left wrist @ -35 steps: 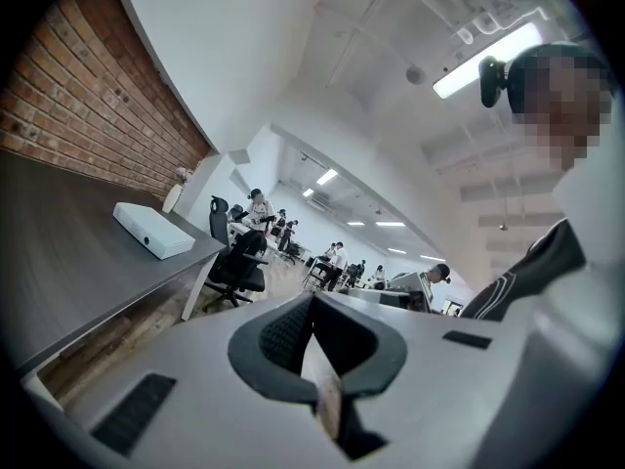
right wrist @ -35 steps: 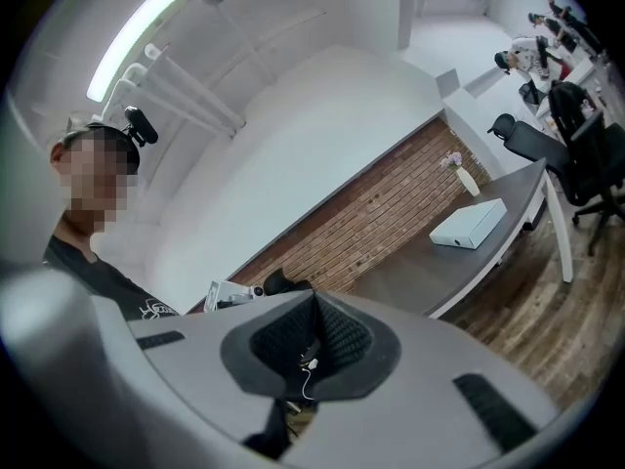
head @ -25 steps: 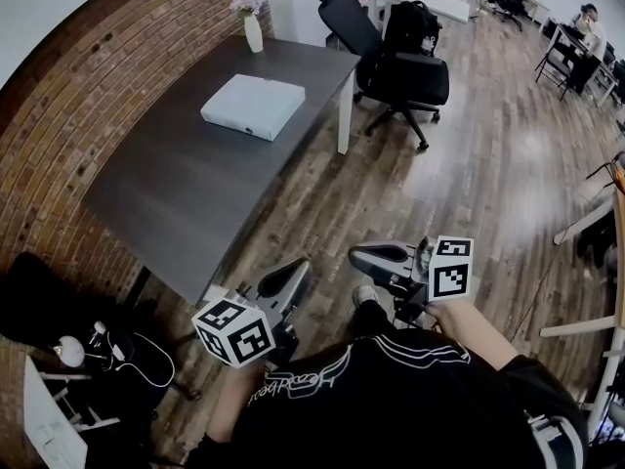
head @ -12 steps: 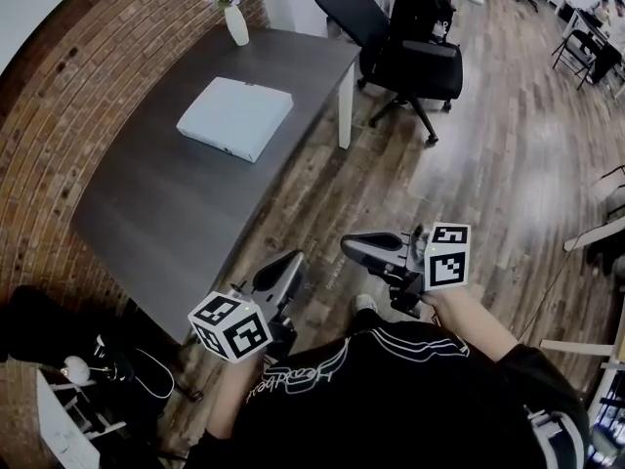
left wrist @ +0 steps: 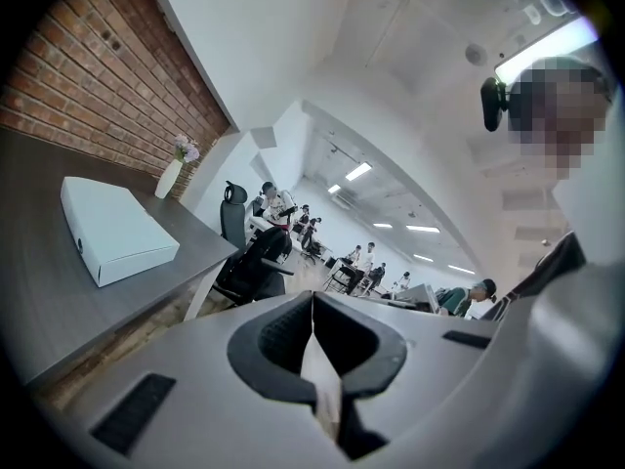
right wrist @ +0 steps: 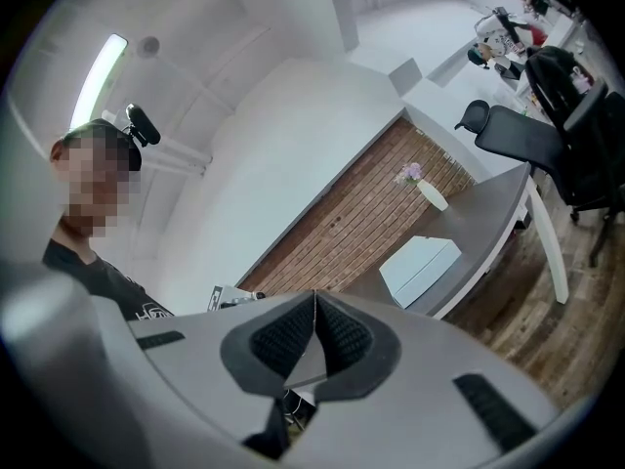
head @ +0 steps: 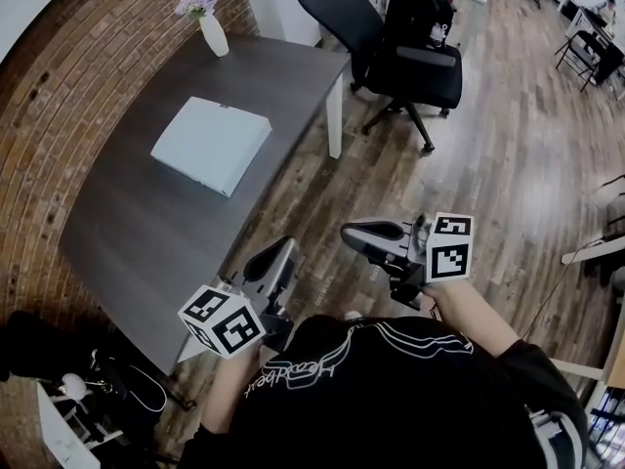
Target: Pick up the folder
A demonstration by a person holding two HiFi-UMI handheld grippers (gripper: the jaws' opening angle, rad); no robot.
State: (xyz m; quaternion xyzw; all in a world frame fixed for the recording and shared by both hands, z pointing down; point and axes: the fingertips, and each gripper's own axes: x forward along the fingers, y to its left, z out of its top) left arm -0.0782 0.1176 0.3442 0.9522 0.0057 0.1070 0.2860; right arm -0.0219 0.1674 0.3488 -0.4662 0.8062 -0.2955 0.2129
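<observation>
A pale, flat, box-shaped folder point(head: 211, 143) with a matt surface and square corners lies on the dark grey, smooth worktop point(head: 156, 228). It sits towards the end where a slim white vase point(head: 212, 33) of lilac flowers stands, and folder and vase are well apart. A red brick wall point(head: 59, 115) runs along the worktop's far side. A black office chair point(head: 410, 62) on castors stands on the wood-plank floor point(head: 508, 154) beyond the worktop's white leg point(head: 334, 115).

The left gripper point(head: 281, 254) and right gripper point(head: 354, 233) — grey, rounded plastic, each with a marker cube — are held in front of the person's body, off the worktop's near edge. A stretch of worktop lies between them and the folder. Both have their ribbed black fingers pressed together with nothing between them.

The left gripper view alone shows a small dark hole in the narrow end of the folder point(left wrist: 112, 231) and people seated far down the room point(left wrist: 361, 258). The right gripper view shows the folder point(right wrist: 420, 268) from the other side, below the brick.
</observation>
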